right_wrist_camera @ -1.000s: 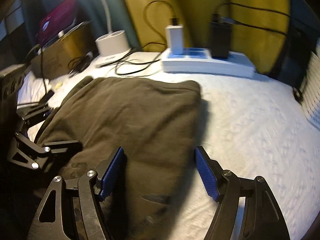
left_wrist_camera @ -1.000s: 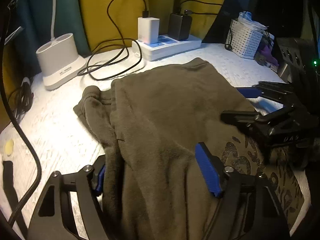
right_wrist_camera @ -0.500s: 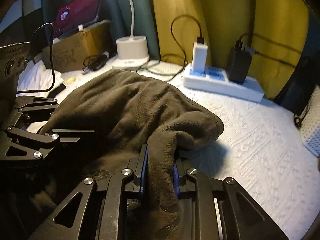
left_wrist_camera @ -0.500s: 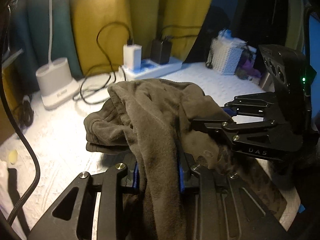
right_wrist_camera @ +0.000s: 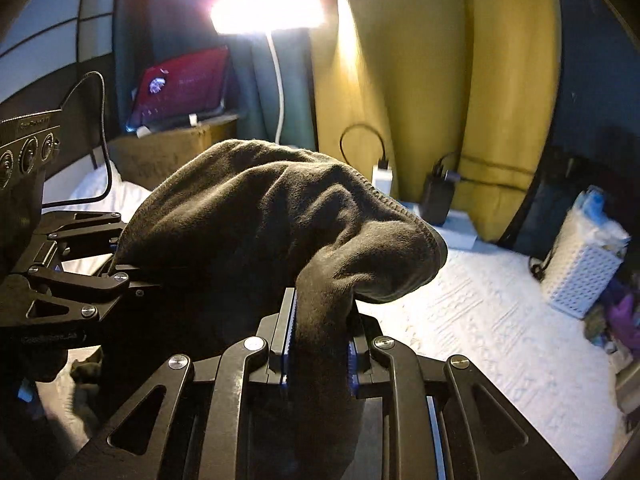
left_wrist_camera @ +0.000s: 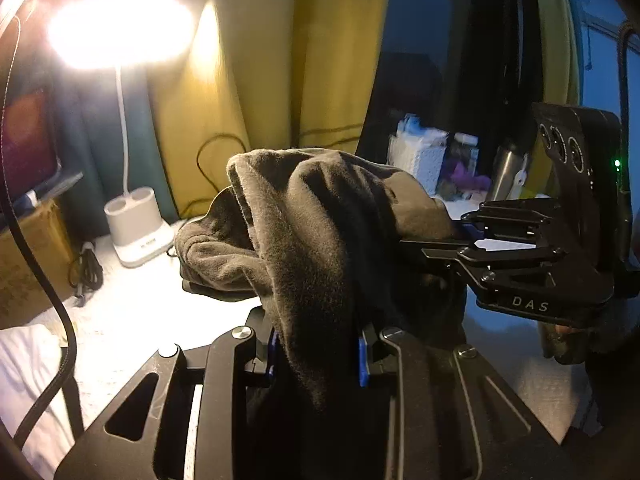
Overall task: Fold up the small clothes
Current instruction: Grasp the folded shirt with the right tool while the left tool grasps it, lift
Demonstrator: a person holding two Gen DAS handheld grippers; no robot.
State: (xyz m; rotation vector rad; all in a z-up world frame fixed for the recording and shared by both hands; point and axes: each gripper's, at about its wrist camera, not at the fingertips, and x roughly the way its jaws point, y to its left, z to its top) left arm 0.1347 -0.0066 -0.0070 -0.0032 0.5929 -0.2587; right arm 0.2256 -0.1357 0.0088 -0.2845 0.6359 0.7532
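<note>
A dark olive-brown fleece garment (left_wrist_camera: 316,216) hangs bunched in the air between both grippers, lifted off the white bedcover (left_wrist_camera: 132,312). My left gripper (left_wrist_camera: 318,356) is shut on a fold of it. My right gripper (right_wrist_camera: 318,348) is shut on another fold of the garment (right_wrist_camera: 280,216). The right gripper also shows in the left wrist view (left_wrist_camera: 460,236), at the right, clamped on the cloth. The left gripper shows in the right wrist view (right_wrist_camera: 116,268) at the left, partly hidden by the cloth.
A lit desk lamp with a white base (left_wrist_camera: 136,228) stands at the back left. A power strip with chargers (right_wrist_camera: 440,204) lies by the yellow curtain. A white perforated basket (right_wrist_camera: 580,268) stands at the right. A cardboard box (left_wrist_camera: 28,260) is at the left.
Both grippers closed on the garment and raised it off the bedcover. The garment went from lying flat to hanging bunched. Both cameras now look higher, at the lamp.
</note>
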